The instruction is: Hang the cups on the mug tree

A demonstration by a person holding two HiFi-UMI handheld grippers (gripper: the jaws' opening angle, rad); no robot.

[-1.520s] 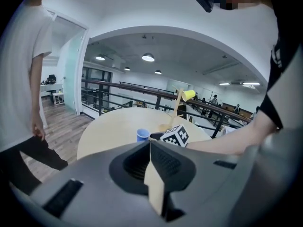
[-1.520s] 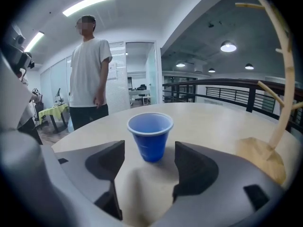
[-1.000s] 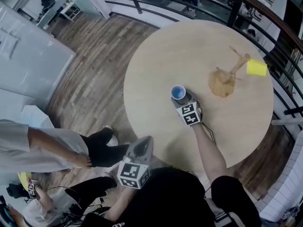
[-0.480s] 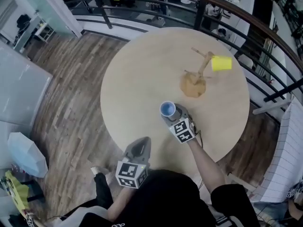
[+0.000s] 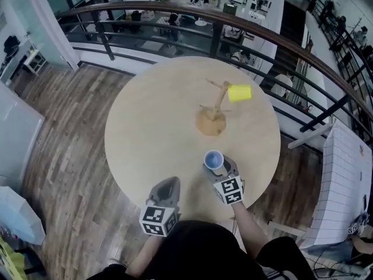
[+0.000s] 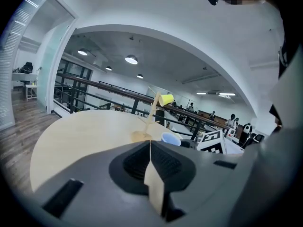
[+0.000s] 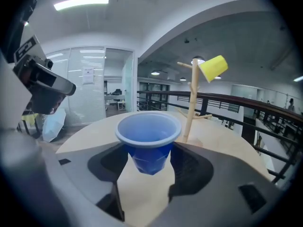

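A wooden mug tree (image 5: 213,112) stands on the round pale table (image 5: 145,127), with a yellow cup (image 5: 239,93) hanging from its upper right branch. My right gripper (image 5: 217,167) is shut on a blue cup (image 5: 214,159), upright and mouth up, just on the near side of the tree. In the right gripper view the blue cup (image 7: 149,136) sits between the jaws, with the tree (image 7: 191,103) and yellow cup (image 7: 213,67) behind it. My left gripper (image 5: 168,183) hovers at the table's near edge, shut and empty. Its view shows the tree (image 6: 150,119) far ahead.
A dark railing (image 5: 175,25) curves round the table's far side, with a lower floor beyond it. Wood flooring (image 5: 64,133) lies to the left. A white gridded panel (image 5: 344,185) stands at the right and a pale bag (image 5: 14,214) at the lower left.
My right gripper has carried the blue cup from the tree's left to its near side. The left gripper has come up to the table's edge. The person at the left has left the picture.
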